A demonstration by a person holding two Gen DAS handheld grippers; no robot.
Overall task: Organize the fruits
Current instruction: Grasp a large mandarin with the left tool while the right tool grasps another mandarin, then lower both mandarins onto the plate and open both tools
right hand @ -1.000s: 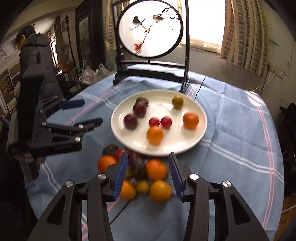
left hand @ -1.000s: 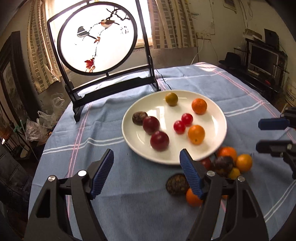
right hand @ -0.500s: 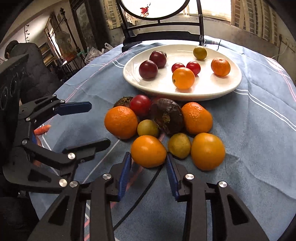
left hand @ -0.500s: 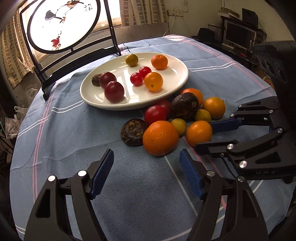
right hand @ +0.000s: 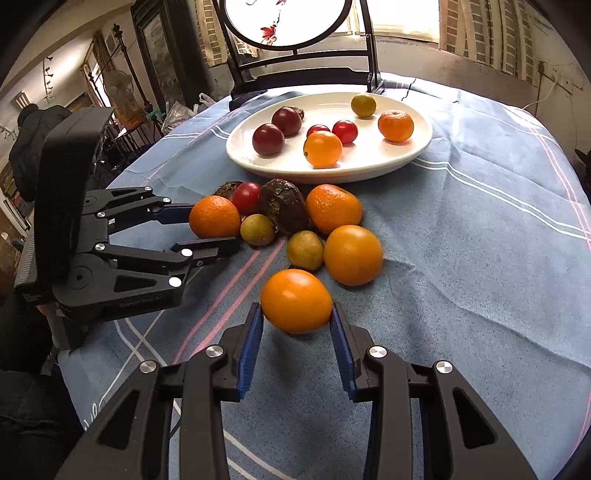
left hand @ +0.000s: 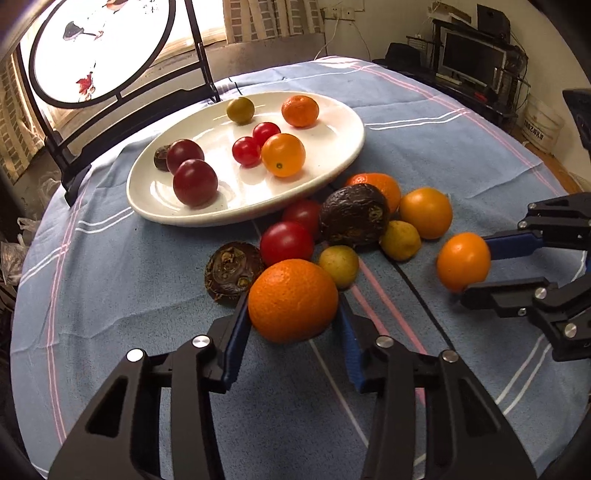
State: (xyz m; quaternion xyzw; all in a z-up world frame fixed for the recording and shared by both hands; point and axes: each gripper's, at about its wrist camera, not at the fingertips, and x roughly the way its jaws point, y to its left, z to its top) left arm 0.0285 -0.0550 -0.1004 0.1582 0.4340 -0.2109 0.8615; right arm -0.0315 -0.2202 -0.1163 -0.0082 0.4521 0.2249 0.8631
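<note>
A white plate (left hand: 332, 155) (right hand: 406, 162) holds several fruits: plums, cherry tomatoes, oranges and a greenish one. A heap of loose fruit (left hand: 354, 218) (right hand: 284, 210) lies on the blue cloth in front of it. My left gripper (left hand: 291, 317) is shut on a rough-skinned orange (left hand: 293, 300), also seen in the right wrist view (right hand: 214, 217). My right gripper (right hand: 296, 317) is shut on a smooth orange (right hand: 296, 301), held slightly above the cloth; it shows in the left wrist view (left hand: 463, 261).
A round painted screen on a black stand (left hand: 103, 55) (right hand: 295, 33) stands behind the plate. A TV and shelf (left hand: 472, 59) are at the far right. A person in a dark jacket (right hand: 33, 147) stands at the left.
Both grippers moved in and closed, the left on the rough orange and the right on the smooth orange. The smooth orange is now pulled back from the heap.
</note>
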